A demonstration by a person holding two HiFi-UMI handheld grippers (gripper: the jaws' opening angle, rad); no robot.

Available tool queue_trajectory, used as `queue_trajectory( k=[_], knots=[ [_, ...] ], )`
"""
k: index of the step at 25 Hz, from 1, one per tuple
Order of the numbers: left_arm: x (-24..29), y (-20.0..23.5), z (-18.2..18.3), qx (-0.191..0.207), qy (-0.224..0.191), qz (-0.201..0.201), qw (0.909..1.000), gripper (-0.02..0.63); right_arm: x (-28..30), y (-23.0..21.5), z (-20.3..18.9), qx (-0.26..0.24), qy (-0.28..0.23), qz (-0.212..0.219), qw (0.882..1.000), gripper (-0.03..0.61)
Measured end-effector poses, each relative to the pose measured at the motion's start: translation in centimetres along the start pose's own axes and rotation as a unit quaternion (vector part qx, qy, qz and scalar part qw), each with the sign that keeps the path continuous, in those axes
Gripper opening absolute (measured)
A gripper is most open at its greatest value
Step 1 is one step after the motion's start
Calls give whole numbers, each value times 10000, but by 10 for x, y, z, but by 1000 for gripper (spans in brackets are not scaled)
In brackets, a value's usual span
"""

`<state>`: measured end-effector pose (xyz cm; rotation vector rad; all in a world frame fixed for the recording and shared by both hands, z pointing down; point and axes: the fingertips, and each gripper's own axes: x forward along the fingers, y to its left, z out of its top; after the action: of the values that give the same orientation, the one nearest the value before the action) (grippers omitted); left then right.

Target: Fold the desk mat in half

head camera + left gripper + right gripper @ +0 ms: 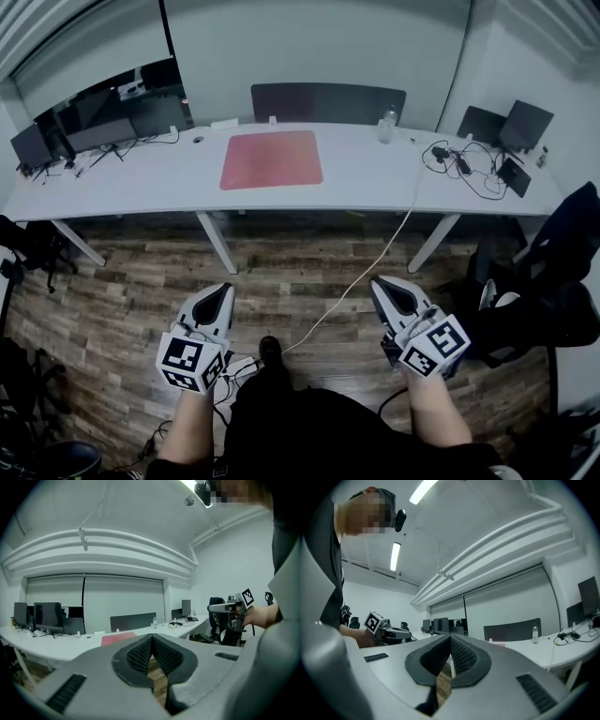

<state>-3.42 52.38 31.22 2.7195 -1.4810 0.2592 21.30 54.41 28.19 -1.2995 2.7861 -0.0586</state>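
Currently my left tongs (224,290) and right tongs (383,284) are shut and empty, well apart from the desk mat (272,159); arriving closed, I'd shove it toward the tabletop (375,174) rear edge.

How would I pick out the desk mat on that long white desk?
On the long white desk against the far wall, near its middle and just in front of the dark grey panel, lies a flat red rectangular desk mat. It is the only coloured thing there, between black monitors at the left and black cables at the right.
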Motion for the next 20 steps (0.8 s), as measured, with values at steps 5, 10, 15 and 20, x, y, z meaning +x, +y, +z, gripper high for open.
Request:
queue_trajectory(
  k=[5,10,15,20],
  knots=[
    [20,10,2,-25,-79,-65,9999,3,13,-15,3,33,-16,-51,10000,2],
    [45,30,-2,-134,-126,-116,9998,3,35,-31,-4,-3,72,-87,9999,2],
    [76,63,-5,-240,-159,-187,9994,3,81,-49,-8,14,159,-107,9998,2],
    [109,105,-10,-342,-189,-309,9988,3,146,-60,-12,-36,393,18,9992,2]
  ],
)
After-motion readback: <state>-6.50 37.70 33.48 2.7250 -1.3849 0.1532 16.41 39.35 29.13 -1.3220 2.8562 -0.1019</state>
